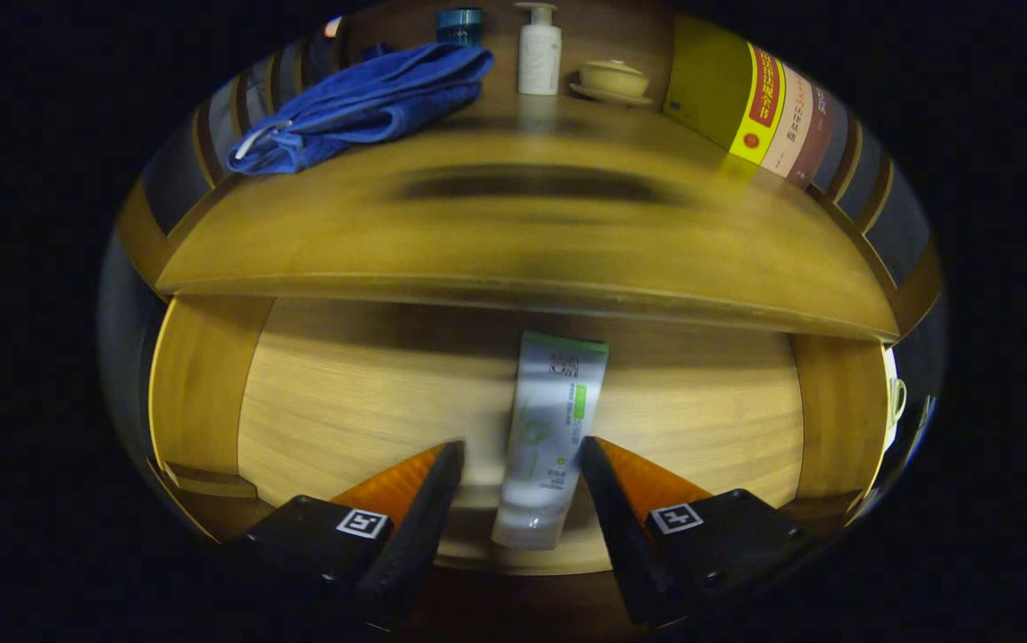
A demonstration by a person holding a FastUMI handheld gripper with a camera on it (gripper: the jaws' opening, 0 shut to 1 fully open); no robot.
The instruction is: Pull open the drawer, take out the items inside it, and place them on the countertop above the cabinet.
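Gripper [518, 464] spread wide, fingers either side of the tube [549, 438] lying in the open drawer [344, 402], touching nothing. Risk: the smooth tube could squirt out if they close off-centre, or clip the countertop [522, 232] edge coming up.

This looks like a home corner — a bathroom or dressing area set up on a wooden cabinet. The surface [567, 232] carries a folded blue towel [362, 107], a white pump bottle [538, 54], a small teal jar [460, 24] and a cream lidded dish [612, 79] on a saucer, with yellow-jacketed books [746, 98] lying at one end. Below it the open drawer [344, 402] (pale wood inside) holds a white and green tube [549, 429] of a wash or cream — toiletries throughout. The claw [521, 464] hangs over the drawer, fingers spread either side of the tube without pressing it.
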